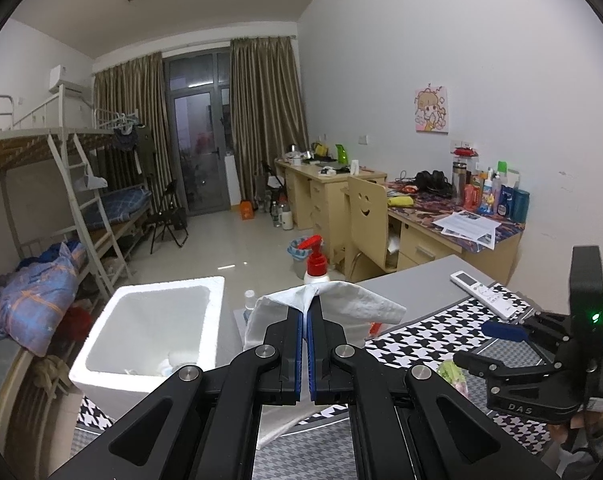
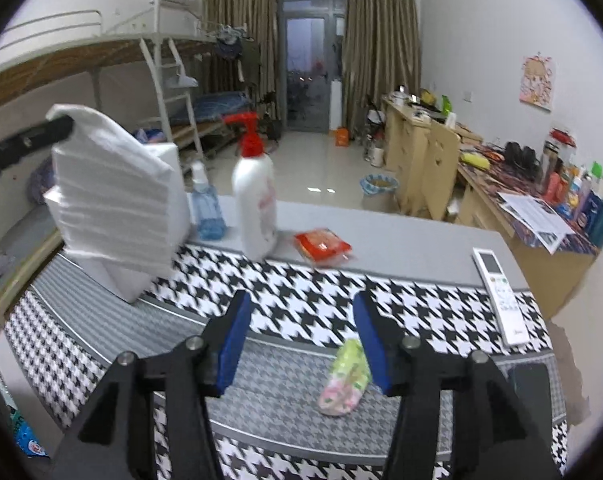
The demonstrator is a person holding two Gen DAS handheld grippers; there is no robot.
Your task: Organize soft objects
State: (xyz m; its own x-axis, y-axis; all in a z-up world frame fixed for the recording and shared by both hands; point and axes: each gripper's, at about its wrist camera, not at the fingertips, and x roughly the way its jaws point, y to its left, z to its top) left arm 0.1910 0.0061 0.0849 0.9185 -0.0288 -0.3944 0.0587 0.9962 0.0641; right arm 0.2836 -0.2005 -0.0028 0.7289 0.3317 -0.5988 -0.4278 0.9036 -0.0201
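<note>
— Blue pads on the left gripper [image 1: 305, 316] pinch one corner of the white tissue pack [image 2: 113, 192], held above the tabletop's left edge beside the foam box [image 1: 149, 328]; it could slide free.
— Right gripper [image 2: 301, 340]?
— Wide apart, empty, over the floral pouch [image 2: 347, 380] near the front edge; one red packet [image 2: 321, 245] lies farther back; three soft things, two bottles.

Foam box [image 1: 149, 328] left of pump bottle [image 2: 255, 208]; remote [image 2: 501, 296] at table's right
</note>
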